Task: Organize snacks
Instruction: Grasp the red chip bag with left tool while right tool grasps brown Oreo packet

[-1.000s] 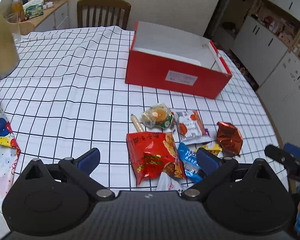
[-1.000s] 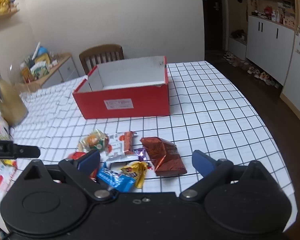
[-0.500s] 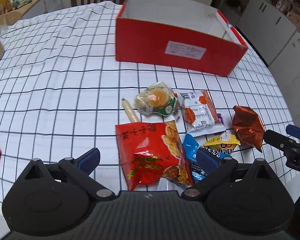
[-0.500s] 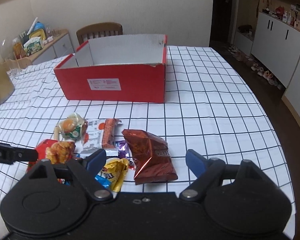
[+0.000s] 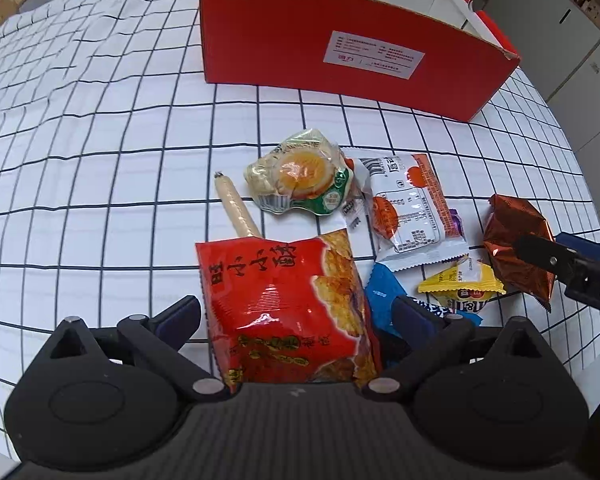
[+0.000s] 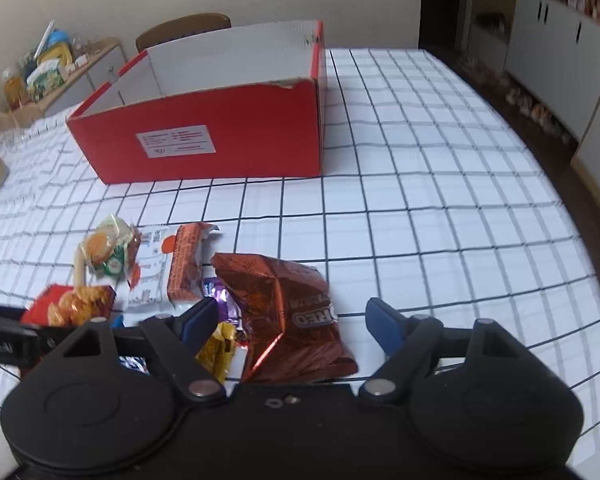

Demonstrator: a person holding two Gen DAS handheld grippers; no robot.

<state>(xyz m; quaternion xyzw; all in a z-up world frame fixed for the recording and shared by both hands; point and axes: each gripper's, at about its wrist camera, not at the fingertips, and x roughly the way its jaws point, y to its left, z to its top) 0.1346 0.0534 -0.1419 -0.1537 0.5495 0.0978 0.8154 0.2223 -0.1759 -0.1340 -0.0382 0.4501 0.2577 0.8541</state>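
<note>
Several snacks lie in a pile on the checked tablecloth in front of an open red box (image 5: 340, 48), also seen in the right wrist view (image 6: 220, 136). My left gripper (image 5: 296, 314) is open, its jaws on either side of a red chip bag (image 5: 288, 304). My right gripper (image 6: 290, 320) is open, its jaws on either side of a copper Oreo bag (image 6: 284, 304); that bag also shows in the left wrist view (image 5: 512, 248). Nearby lie a green egg-yolk pastry pack (image 5: 300, 176), a white-and-orange packet (image 5: 412, 212), a sausage stick (image 5: 236, 208), a yellow packet (image 5: 460, 284) and a blue packet (image 5: 384, 292).
The red box looks empty inside (image 6: 236, 60). A wooden chair (image 6: 180, 28) stands behind the table. A side cabinet with clutter (image 6: 48, 72) is at the back left. White cupboards (image 6: 560, 52) stand to the right. The table edge curves down on the right (image 6: 580, 240).
Both grippers have moved forward and down toward the snack pile. The left now straddles the red chip bag, the right straddles the copper Oreo bag. Both stay open.
</note>
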